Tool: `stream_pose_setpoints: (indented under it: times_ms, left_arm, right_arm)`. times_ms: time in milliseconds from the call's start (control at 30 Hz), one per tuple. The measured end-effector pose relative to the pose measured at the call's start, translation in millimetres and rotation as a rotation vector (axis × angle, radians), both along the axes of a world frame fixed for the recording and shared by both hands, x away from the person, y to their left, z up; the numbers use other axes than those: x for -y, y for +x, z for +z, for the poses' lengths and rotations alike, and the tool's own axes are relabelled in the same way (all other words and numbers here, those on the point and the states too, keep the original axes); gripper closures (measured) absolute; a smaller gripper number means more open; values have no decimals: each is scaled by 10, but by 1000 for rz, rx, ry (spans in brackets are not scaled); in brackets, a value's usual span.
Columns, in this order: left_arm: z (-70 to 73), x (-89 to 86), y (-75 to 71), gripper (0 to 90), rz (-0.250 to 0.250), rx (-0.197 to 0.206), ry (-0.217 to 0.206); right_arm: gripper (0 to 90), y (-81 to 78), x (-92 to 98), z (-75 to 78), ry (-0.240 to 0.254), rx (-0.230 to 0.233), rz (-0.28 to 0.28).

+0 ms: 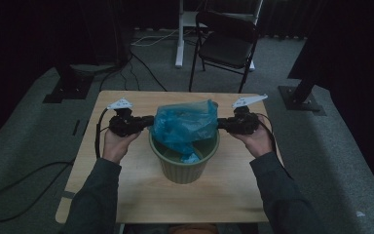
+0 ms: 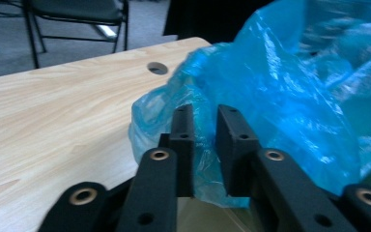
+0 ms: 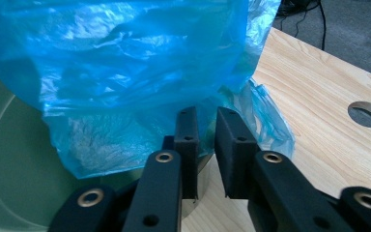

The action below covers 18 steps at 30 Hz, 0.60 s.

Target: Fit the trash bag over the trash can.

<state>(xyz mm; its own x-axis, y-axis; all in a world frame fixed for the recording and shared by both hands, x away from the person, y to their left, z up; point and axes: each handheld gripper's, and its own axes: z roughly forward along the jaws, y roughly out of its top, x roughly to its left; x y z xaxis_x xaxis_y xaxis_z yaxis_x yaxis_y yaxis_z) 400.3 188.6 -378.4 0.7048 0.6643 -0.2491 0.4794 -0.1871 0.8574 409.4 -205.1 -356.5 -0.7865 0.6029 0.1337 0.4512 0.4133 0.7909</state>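
A dim room is seen, floored in grey carpet [image 1: 24,141]. A light wooden table [image 1: 141,195] with a round cable hole [image 3: 366,114] is set at the centre. Behind it a black folding chair [image 1: 226,46] is placed beside a white stand leg [image 1: 179,34]. Dark curtains [image 1: 39,29] are hung at the back, black cables [image 1: 9,195] are trailed across the floor, and dark stand bases [image 1: 302,100] are set at both sides

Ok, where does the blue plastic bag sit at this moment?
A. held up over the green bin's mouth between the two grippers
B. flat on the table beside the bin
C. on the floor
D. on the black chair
A: the blue plastic bag hangs over the green bin, between the left gripper and the right gripper.
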Motion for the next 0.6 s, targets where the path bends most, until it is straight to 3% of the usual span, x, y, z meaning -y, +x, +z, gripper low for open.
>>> stream_pose_setpoints:
  times_ms: [167, 600]
  left_arm:
    - [31, -31, -52, 875, -3, 14, 6]
    - [-32, -168, -249, 888, -10, 11, 47]
  right_arm:
    - [874, -22, 52, 8, -2, -8, -1]
    - [899, -225, 172, -103, -38, -35, 30]
